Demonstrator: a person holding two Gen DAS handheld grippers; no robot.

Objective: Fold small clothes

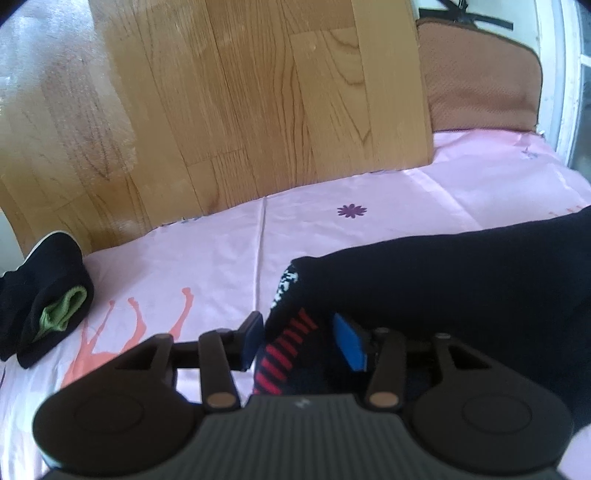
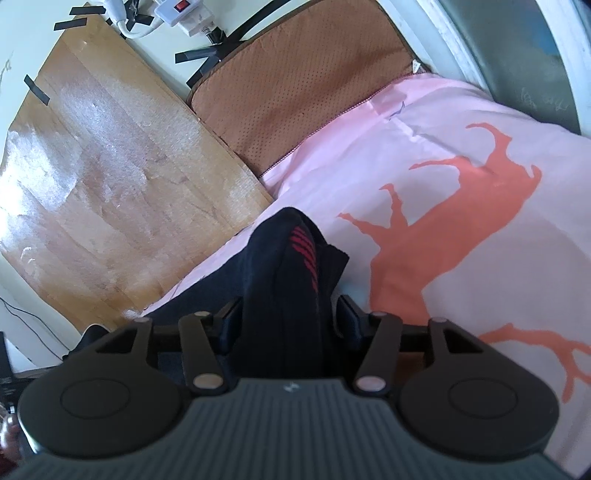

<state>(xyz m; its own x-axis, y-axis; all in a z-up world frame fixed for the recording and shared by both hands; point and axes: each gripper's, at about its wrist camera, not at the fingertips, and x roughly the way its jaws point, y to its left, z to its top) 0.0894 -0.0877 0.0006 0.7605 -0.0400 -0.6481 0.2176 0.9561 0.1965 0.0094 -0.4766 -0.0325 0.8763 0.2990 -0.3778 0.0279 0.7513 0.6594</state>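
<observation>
A black sock [image 1: 443, 288] with red stripes and a white pattern stretches over the pink bedsheet [image 1: 207, 258]. My left gripper [image 1: 295, 343] is shut on its striped end, blue pads on each side. In the right wrist view my right gripper [image 2: 288, 321] is shut on the sock's other end [image 2: 295, 266], which bunches up between the jaws above the sheet [image 2: 461, 147].
A folded black bundle with a green sock inside [image 1: 51, 306] lies at the left. A wooden board [image 1: 240, 103] and a brown cushion [image 1: 476, 81] lean against the wall behind the bed. A power strip [image 2: 184, 14] hangs on the wall.
</observation>
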